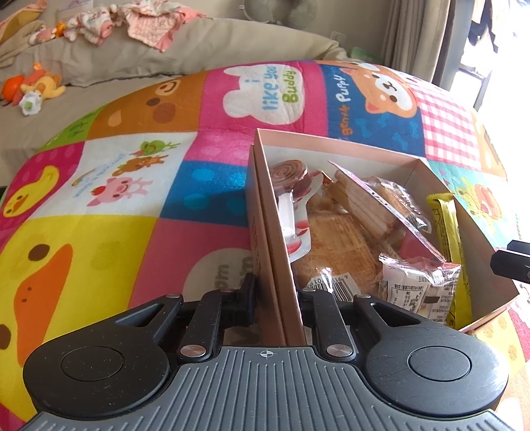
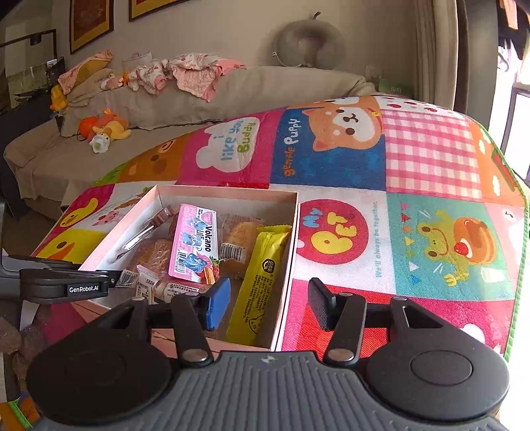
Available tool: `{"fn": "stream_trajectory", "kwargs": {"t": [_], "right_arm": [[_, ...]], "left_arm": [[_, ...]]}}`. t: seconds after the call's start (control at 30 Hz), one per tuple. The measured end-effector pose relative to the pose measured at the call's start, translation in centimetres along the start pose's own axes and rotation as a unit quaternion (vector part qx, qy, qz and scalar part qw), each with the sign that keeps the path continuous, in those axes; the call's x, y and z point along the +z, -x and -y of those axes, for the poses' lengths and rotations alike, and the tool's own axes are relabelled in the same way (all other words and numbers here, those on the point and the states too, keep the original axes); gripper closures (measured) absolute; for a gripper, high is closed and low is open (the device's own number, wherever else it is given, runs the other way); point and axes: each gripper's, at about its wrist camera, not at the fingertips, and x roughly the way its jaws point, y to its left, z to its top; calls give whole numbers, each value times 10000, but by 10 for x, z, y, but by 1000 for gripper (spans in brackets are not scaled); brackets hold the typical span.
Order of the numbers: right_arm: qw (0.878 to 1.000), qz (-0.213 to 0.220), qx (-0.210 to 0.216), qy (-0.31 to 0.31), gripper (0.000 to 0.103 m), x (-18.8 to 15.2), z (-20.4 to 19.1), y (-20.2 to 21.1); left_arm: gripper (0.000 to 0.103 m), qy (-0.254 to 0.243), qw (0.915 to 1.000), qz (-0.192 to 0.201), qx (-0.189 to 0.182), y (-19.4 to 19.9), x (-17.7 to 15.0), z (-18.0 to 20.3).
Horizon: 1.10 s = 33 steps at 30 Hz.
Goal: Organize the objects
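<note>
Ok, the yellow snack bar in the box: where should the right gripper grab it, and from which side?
Grip the yellow snack bar across its narrow width at mid-length, coming from above. It lies flat and long against the box's right wall, so a side approach is probably blocked. The right gripper is open, straddling that wall.

a patchwork play mat (image 2: 414, 172) with cartoon animals covers the surface: a duck panel, a shiba puppy on blue, a pink gingham square, a frog with a pancake stack, a red "my pet" circle. behind it stands a beige sofa (image 2: 258, 92). crumpled pink and white clothes (image 2: 192, 74) lie along the sofa's back. a cluster of orange and yellow plush toys (image 2: 104, 129) sits on its seat. a grey neck pillow (image 2: 311, 41) rests against the wall above. two framed pictures (image 2: 91, 23) hang at upper left. beige curtains (image 2: 434, 49) hang beside a bright window at right.
</note>
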Motion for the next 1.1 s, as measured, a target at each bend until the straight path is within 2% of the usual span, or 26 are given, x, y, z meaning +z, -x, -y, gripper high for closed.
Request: {"fn": "stream_trajectory", "kwargs": {"t": [0.33,0.43,0.53,0.63,0.7,0.8,0.83,0.93,1.03,1.1], "right_arm": [[9997,-79,-67,-236,50,-12,14,-2],[9995,-20,-55,-298,47,-14,17,5],[9995,81,-105,-283,41,-17,16,20],[9992,229,-191,-276,29,-24,14,42],[9988,351,-238,-254,14,-33,11,60],[9981,473,-252,-293,0,-53,7,83],[9981,479,-217,-323,0,-61,5,89],[9981,390,-226,-418,0,-83,-4,96],[9974,313,-361,-536,0,-102,-13,91],[9970,162,-552,-510,0,-112,-19,83]], "left_arm": [[87,66,9999,-25,-103,-6,7,-3],[86,138,9998,135,-81,2,9,-5],[77,8,9991,406,101,26,12,-1],[68,-251,9960,791,335,62,5,5],[73,-422,9928,1017,477,90,-8,11],[73,-691,9886,1223,551,122,-38,18],[73,-747,9881,1239,521,130,-51,21],[73,-867,9897,1082,345,137,-88,31],[73,-787,9951,601,-2,125,-112,42],[73,-774,9965,311,-79,115,-124,50]]}}
